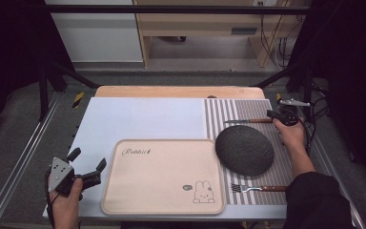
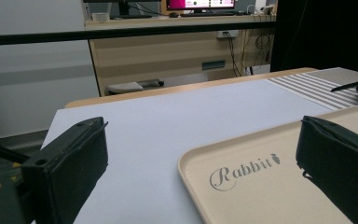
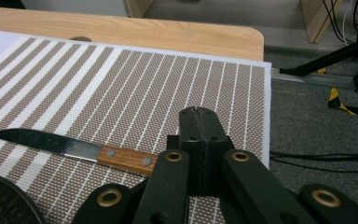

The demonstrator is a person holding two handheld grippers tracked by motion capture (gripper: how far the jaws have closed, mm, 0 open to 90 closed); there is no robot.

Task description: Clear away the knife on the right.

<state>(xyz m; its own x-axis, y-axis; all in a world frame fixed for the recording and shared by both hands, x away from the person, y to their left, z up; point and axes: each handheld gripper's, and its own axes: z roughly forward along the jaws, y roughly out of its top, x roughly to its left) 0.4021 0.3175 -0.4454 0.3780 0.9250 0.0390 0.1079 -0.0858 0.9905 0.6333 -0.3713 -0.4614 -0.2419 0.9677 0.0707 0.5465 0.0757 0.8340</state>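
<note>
The knife [image 3: 70,150] lay flat on the striped placemat [image 3: 135,88], just beyond the dark slate plate [image 1: 244,150], blade pointing toward the middle of the table and wooden handle toward the mat's outer edge. And there was the right gripper [image 3: 198,122], down at that handle: its jaws stood pressed together, and the end of the handle ran in under them. Whether the pads really pinched the wood or only met above it, the right gripper view did not settle.

As for handling, this looked like a light, stiff piece: thin steel blade, riveted wood grip. The blade would likely be slick and narrow, a poor place to pinch; the handle, wider and grainy, seemed the sound spot, best taken near its middle so the blade would not droop. Lying so low on the woven mat, it probably left little room for a jaw to get beneath it.

The right hand [image 1: 290,133] reached past the plate's far side, forearm angled in from the near right corner, gripper tipped down toward the mat. Well left of the plate, beyond the beige Rabbit tray [image 1: 164,175], the left gripper [image 1: 86,164] rested low in its hand, jaws spread wide and empty, pointing across the tray.
</note>
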